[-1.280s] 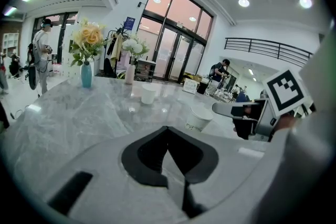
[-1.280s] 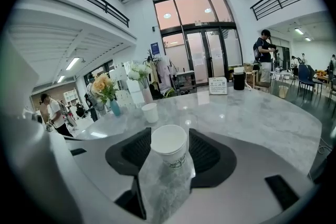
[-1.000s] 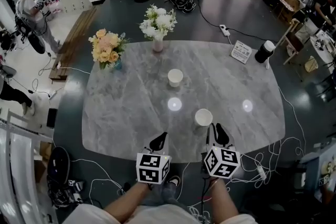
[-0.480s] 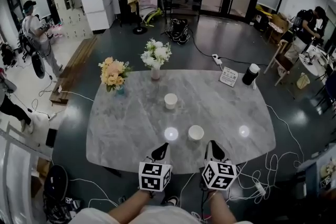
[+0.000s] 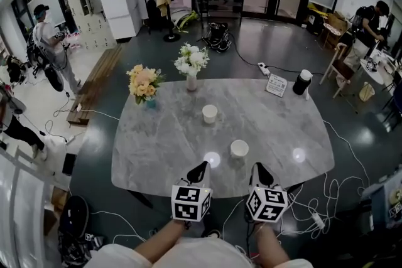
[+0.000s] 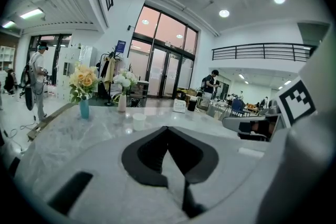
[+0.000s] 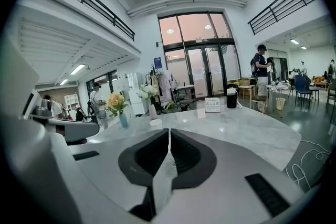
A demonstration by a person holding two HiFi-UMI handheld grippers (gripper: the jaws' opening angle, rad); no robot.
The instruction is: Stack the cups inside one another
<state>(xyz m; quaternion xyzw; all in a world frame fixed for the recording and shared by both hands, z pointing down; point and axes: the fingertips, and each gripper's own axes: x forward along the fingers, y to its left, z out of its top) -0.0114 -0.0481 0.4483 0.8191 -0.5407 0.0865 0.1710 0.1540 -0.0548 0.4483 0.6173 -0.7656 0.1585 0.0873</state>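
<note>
Two white paper cups stand apart on the grey marble table (image 5: 157,147). The far cup (image 5: 210,113) is near the middle and the near cup (image 5: 239,148) is closer to me. My left gripper (image 5: 201,166) hovers over the table's near edge, shut and empty. My right gripper (image 5: 259,167) hovers just right of and behind the near cup, not touching it. Its jaws have just closed with nothing between them. The left gripper view shows shut jaws (image 6: 167,129) with a cup (image 6: 139,121) beyond. The right gripper view shows shut jaws (image 7: 169,131) and a cup (image 7: 155,122) further off.
A vase of orange flowers (image 5: 145,82) and a vase of white flowers (image 5: 191,63) stand at the table's far left. A sign card (image 5: 275,85) and a black cylinder (image 5: 301,82) are at the far right corner. Cables lie on the floor around the table, and people stand farther off.
Both grippers have lifted above the table's near edge, and the head view now takes in more of the room. The right jaws have closed on nothing. Neither cup has moved.
</note>
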